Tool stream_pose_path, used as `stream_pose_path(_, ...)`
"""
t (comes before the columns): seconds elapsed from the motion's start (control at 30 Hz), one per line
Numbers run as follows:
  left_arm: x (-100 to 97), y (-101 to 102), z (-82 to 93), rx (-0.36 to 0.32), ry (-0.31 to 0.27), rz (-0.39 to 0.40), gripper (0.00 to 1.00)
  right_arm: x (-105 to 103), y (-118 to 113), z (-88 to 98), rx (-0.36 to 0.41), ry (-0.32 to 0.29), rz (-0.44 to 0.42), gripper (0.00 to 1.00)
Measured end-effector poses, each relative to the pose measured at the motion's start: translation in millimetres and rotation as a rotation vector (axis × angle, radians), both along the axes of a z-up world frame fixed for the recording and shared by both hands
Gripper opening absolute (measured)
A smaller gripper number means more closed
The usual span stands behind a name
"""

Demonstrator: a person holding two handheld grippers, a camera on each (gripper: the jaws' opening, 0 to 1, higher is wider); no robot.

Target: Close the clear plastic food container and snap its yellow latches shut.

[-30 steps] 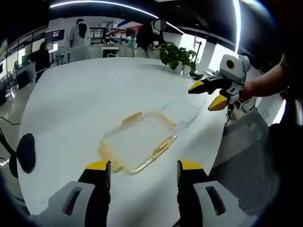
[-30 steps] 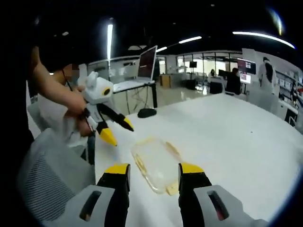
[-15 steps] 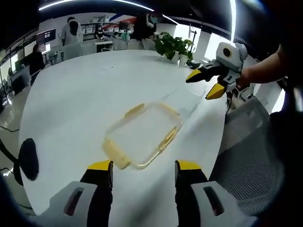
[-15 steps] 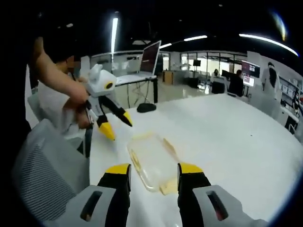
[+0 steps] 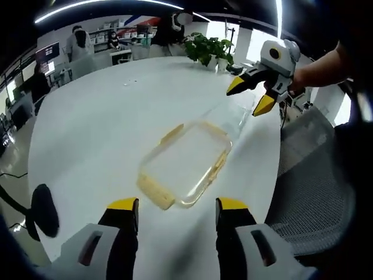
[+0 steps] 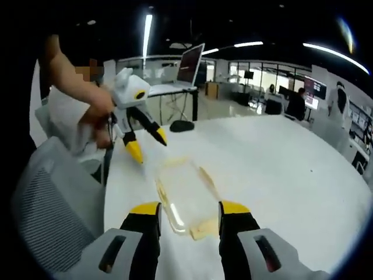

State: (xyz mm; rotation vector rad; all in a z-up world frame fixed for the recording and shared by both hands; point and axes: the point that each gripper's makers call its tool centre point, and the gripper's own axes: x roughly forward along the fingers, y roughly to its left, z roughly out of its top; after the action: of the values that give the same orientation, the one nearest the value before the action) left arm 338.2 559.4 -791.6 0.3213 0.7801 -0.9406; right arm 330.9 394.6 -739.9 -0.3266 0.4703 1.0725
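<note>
A clear container (image 5: 185, 163) edged with yellow latches (image 5: 155, 192) sits on a white surface (image 5: 105, 122), framed by yellow-tipped black claws, left (image 5: 176, 211) and right (image 6: 182, 211), beside a grey mesh chair (image 6: 49, 216).

Bright ceiling strips (image 5: 105, 4), soft blur, warped edges.

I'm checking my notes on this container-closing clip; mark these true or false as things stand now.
1. The clear container lies on the white table. True.
2. The left hand-held gripper is clamped on a yellow latch. False: its jaws stand open, short of the container.
3. The right hand-held gripper holds the container up off the table. False: it is open and grips nothing.
4. A potted plant stands at the far edge of the table. True.
5. A mesh chair stands beside the table. True.
</note>
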Motion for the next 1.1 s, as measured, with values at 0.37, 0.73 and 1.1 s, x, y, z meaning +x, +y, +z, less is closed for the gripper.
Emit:
stream_pose_path(0.37, 4.7, 5, -3.4, 0.043, -0.001, -0.052, 0.49, 3, -3, -7.9, -0.049, 0.003, 0.008, 0.36)
stream_pose_path(0.73, 8.8, 5, -9.4, 0.094, -0.003, -0.118, 0.50, 8, -4, -18.3, -0.120, 0.005, 0.048, 0.38)
stream_pose_path(1.1, 15.5, 8, -14.4, 0.137, -0.002, -0.163, 0.50, 14, -5, -25.3, -0.172, 0.016, 0.084, 0.39)
